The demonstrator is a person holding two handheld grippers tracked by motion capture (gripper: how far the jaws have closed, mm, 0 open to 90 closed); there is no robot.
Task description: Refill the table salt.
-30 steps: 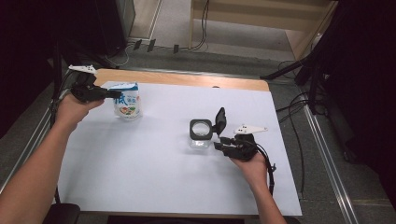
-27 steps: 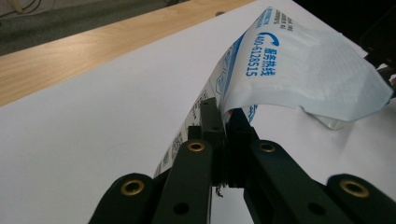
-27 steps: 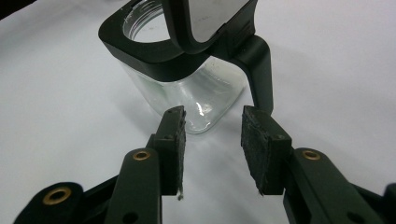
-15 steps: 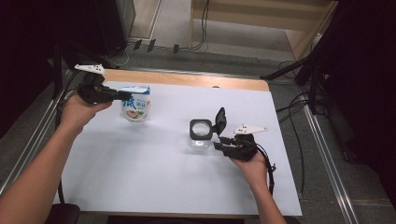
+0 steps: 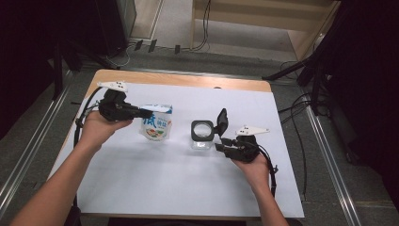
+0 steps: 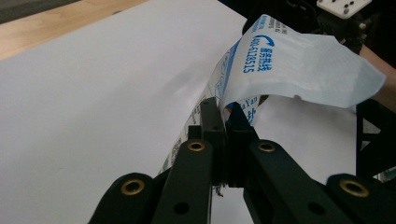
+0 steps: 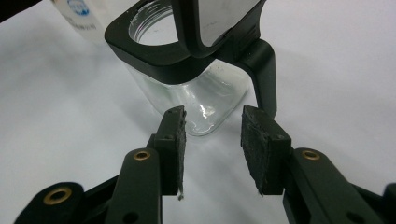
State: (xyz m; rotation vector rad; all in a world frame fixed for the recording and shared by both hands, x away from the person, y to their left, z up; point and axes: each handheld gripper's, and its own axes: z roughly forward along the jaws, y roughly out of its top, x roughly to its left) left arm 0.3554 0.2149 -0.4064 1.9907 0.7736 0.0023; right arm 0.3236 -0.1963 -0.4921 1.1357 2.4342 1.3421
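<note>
high view above table [image 5: 282, 117], tool views close — sharing white sheet [image 6: 93, 93]

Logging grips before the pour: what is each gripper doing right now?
Left gripper: shut on the bag.
Right gripper: open, beside the jar, holding nothing.

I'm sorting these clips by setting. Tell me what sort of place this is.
Probably a lab or recording workspace, not a kitchen: a wooden table covered with plain white sheet, loose cables on the floor beyond it, metal rails alongside, and dark equipment stands around.
</note>
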